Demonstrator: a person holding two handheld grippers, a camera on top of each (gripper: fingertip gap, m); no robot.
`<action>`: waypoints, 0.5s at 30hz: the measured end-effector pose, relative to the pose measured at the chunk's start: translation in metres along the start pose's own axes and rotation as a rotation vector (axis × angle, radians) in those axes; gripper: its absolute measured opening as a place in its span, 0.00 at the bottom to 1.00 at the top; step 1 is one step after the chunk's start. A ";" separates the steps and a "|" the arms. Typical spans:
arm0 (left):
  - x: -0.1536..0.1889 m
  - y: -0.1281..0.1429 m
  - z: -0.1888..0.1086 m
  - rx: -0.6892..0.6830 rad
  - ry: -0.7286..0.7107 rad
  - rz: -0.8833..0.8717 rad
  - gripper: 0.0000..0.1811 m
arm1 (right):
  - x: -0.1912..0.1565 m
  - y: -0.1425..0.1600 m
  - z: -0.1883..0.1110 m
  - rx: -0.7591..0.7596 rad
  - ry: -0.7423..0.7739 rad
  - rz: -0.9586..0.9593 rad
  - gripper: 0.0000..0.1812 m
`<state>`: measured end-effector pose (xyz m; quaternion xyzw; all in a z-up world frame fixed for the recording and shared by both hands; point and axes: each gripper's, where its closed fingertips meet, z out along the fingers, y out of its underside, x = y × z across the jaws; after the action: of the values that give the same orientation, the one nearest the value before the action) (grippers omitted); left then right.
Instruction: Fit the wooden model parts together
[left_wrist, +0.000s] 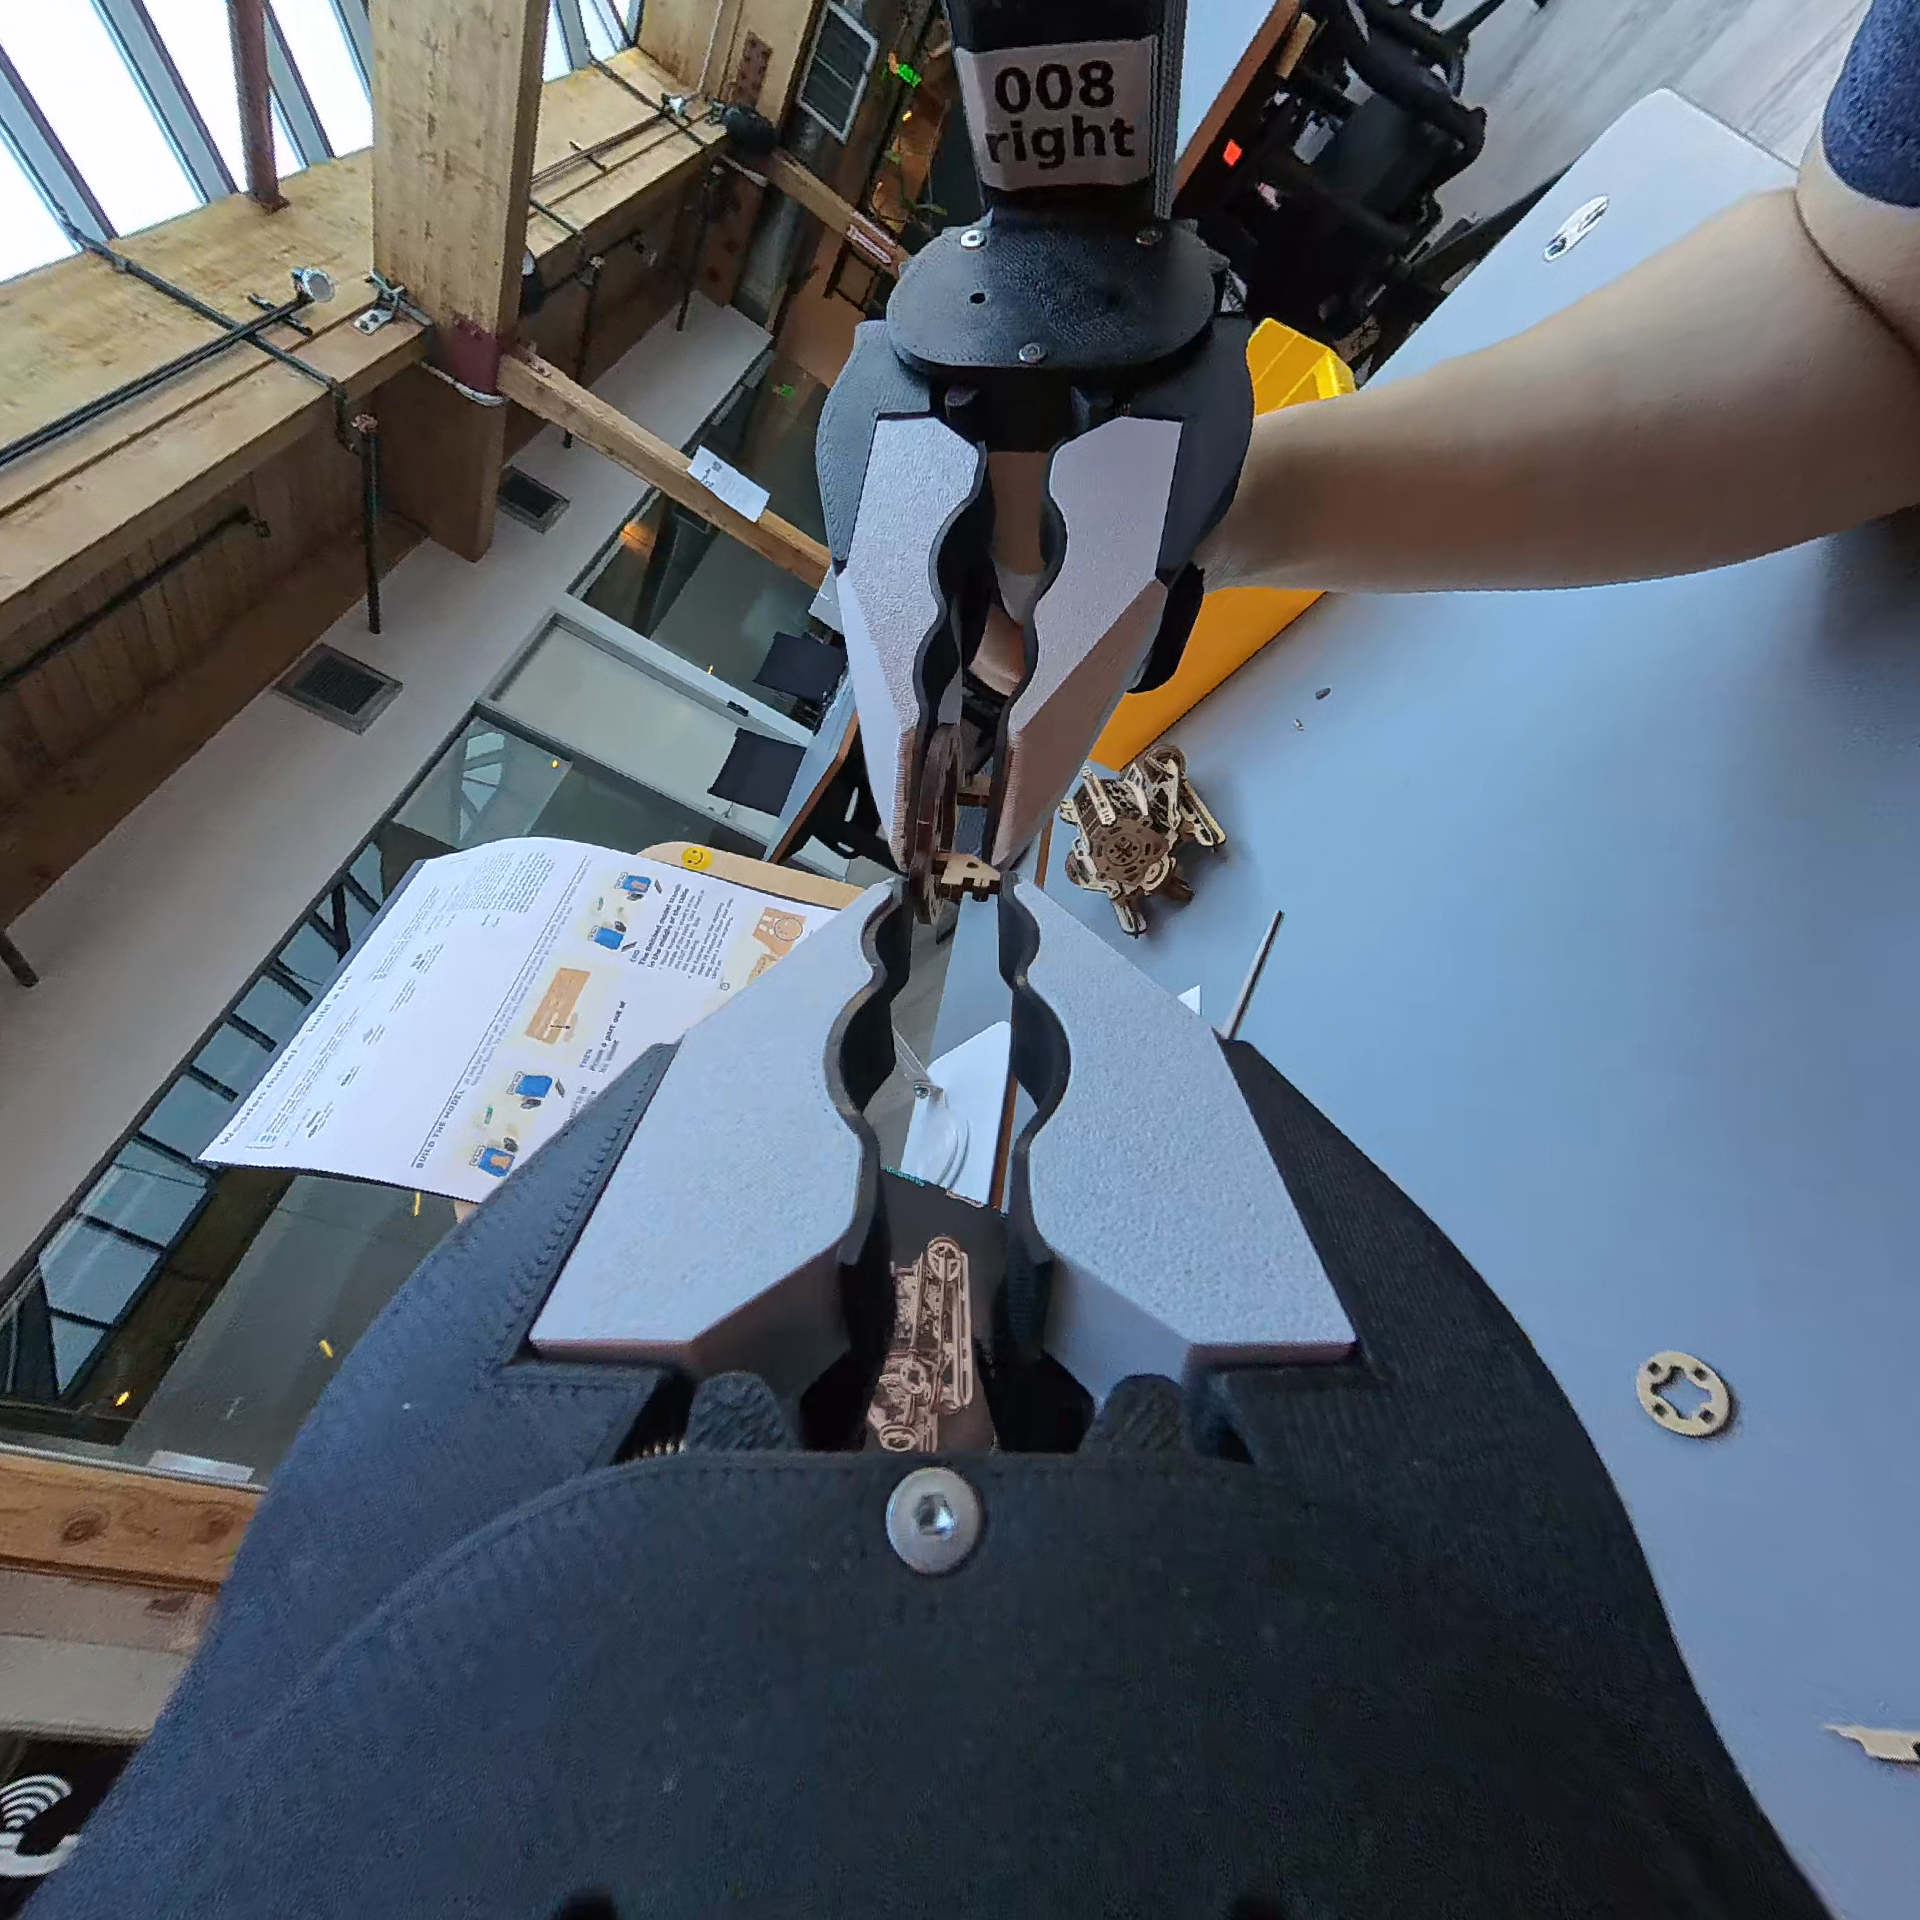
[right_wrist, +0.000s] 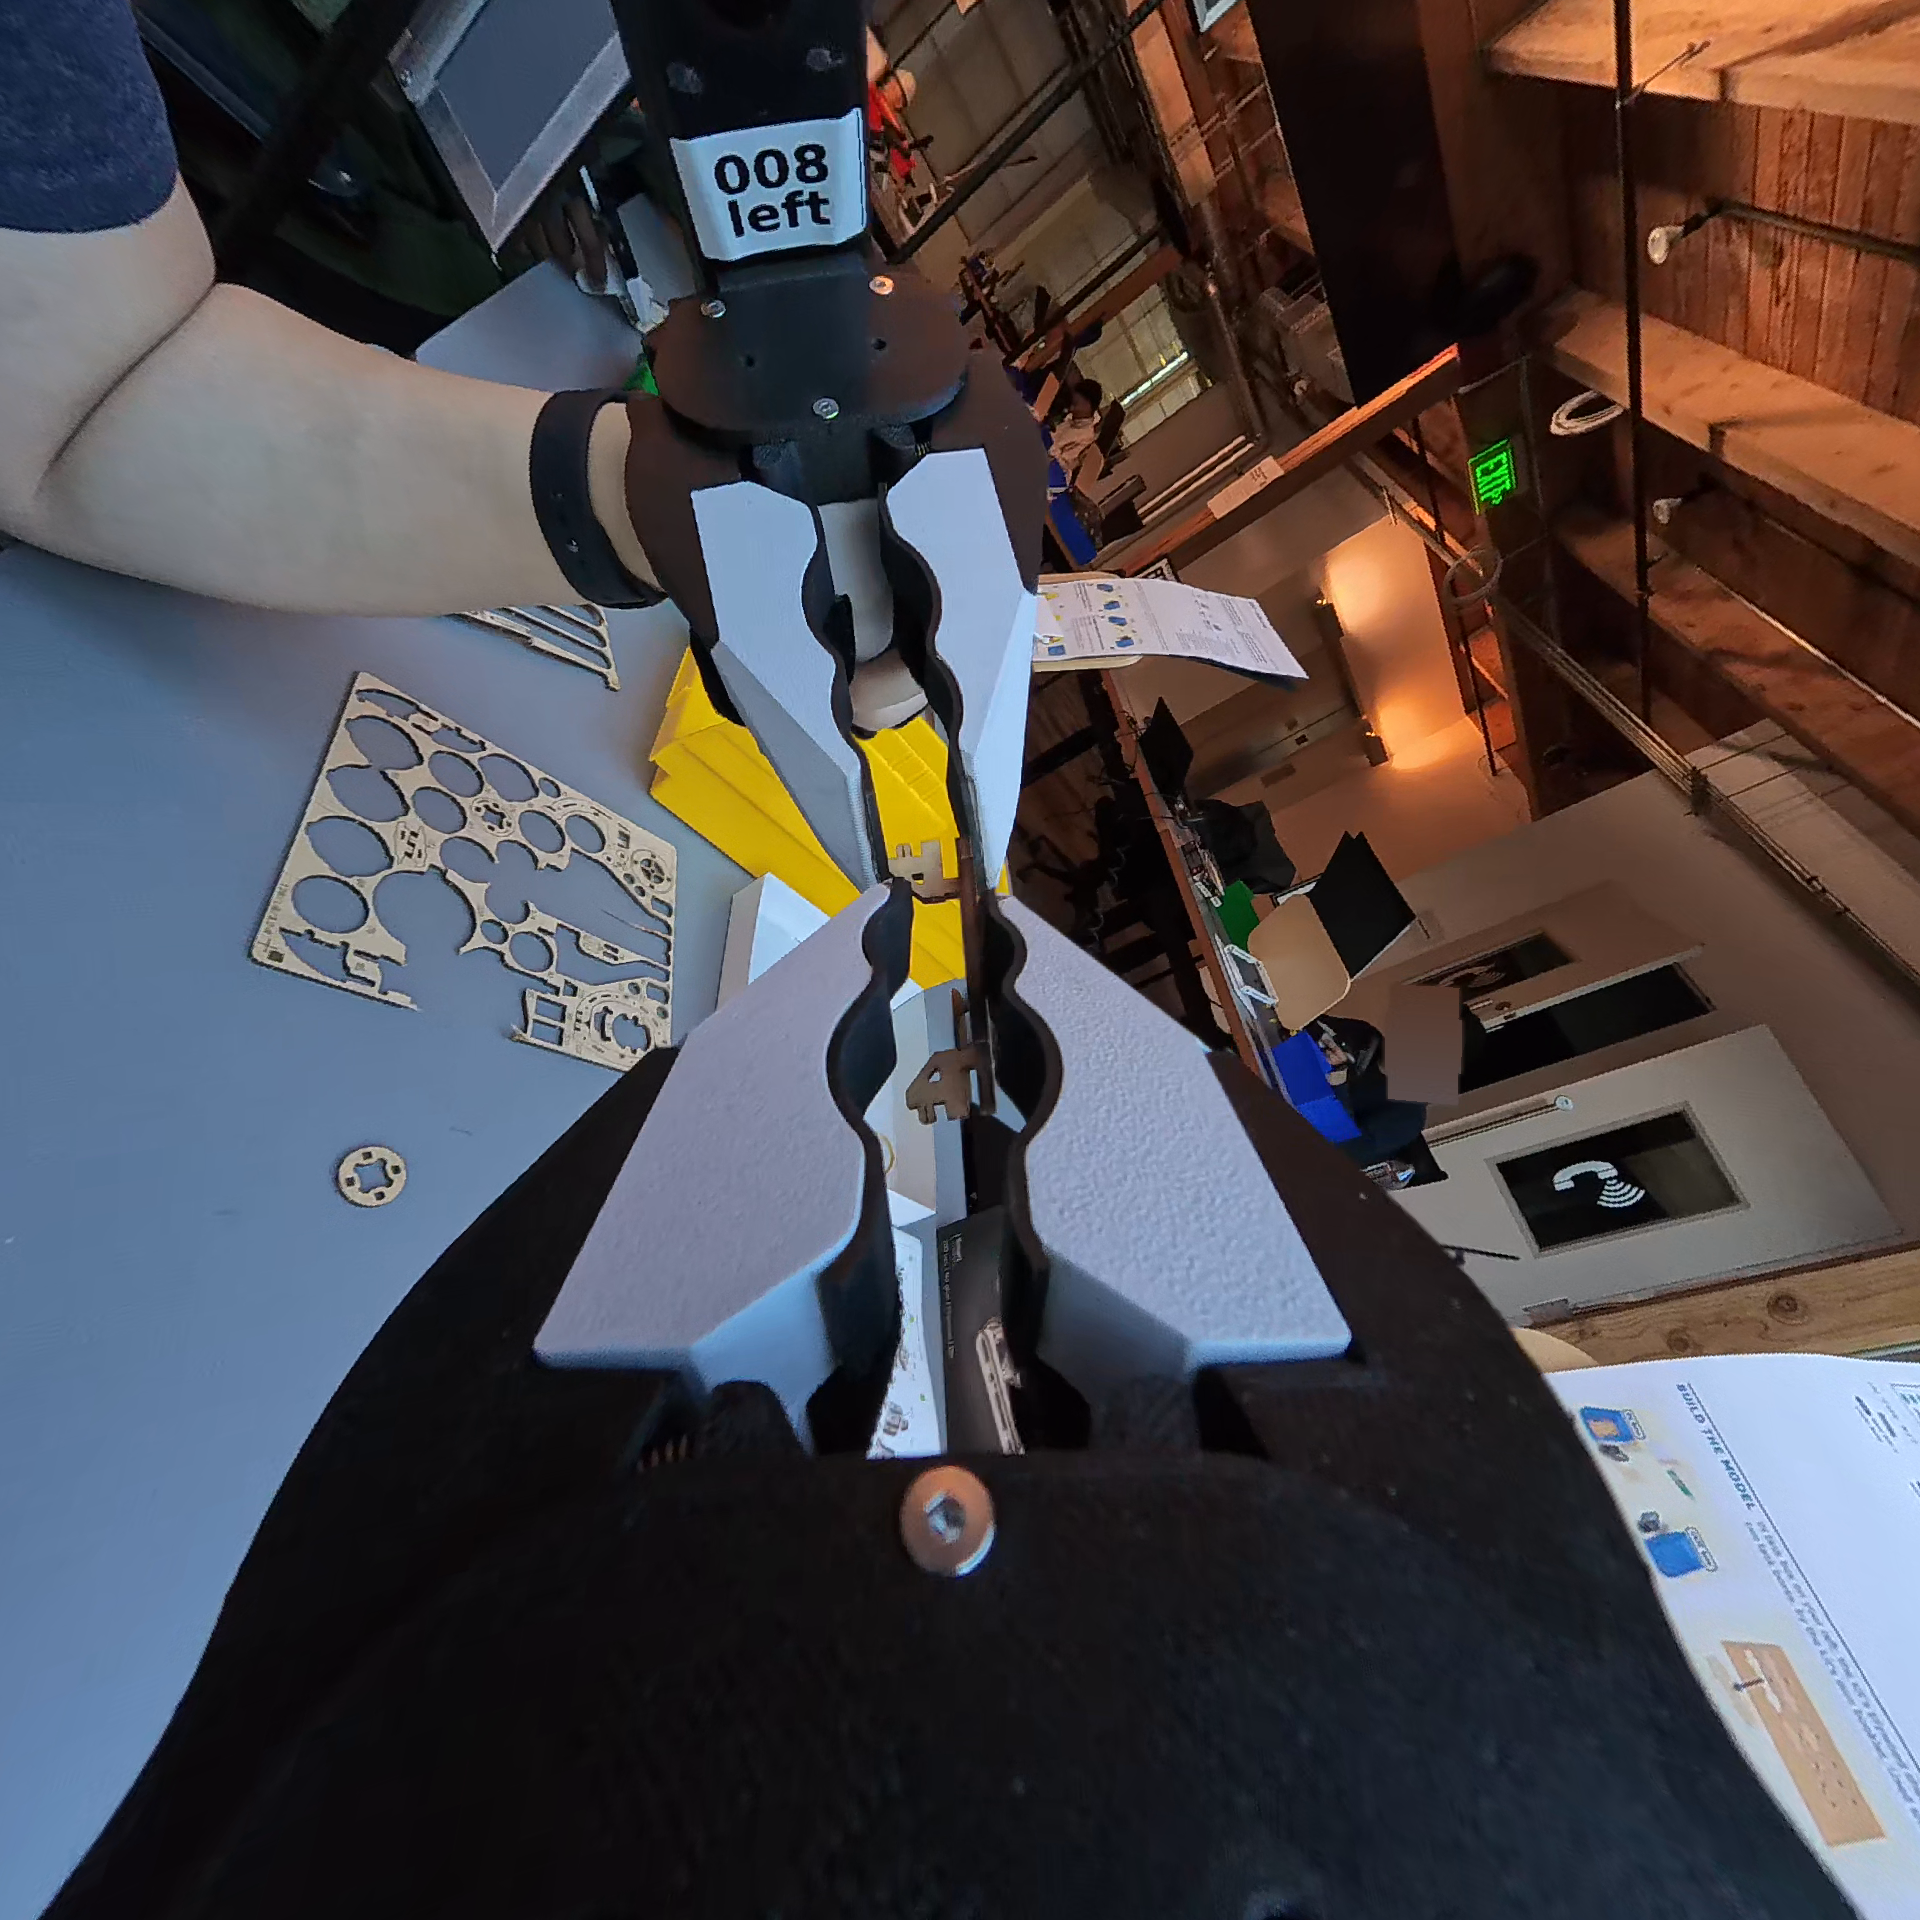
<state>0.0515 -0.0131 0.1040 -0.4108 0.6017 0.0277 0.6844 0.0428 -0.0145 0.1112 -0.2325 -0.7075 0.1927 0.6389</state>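
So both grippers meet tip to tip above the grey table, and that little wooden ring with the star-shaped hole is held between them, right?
Not quite. The right wrist view shows the wooden ring lying loose on the grey table, apart from both grippers. The left gripper and right gripper do meet tip to tip.

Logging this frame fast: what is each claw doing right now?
Left claw: nearly closed on a small wooden tab piece.
Right claw: closed on a thin round wooden part.

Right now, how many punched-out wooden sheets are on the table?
2. One large sheet lies flat on the grey table; a second peeks out from under the person's forearm, mostly hidden. Others may lie out of view.
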 end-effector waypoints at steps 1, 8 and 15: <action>0.000 0.000 0.000 -0.003 0.000 0.005 0.08 | -0.001 0.000 0.000 -0.005 -0.005 0.003 0.05; -0.001 -0.003 0.001 -0.001 -0.017 0.010 0.08 | 0.001 -0.002 -0.002 -0.001 0.011 -0.007 0.05; -0.004 -0.005 0.000 0.010 -0.034 0.011 0.08 | 0.003 -0.006 -0.003 0.016 0.025 0.013 0.05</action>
<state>0.0534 -0.0150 0.1102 -0.4037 0.5922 0.0354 0.6965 0.0447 -0.0175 0.1176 -0.2346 -0.6964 0.1995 0.6482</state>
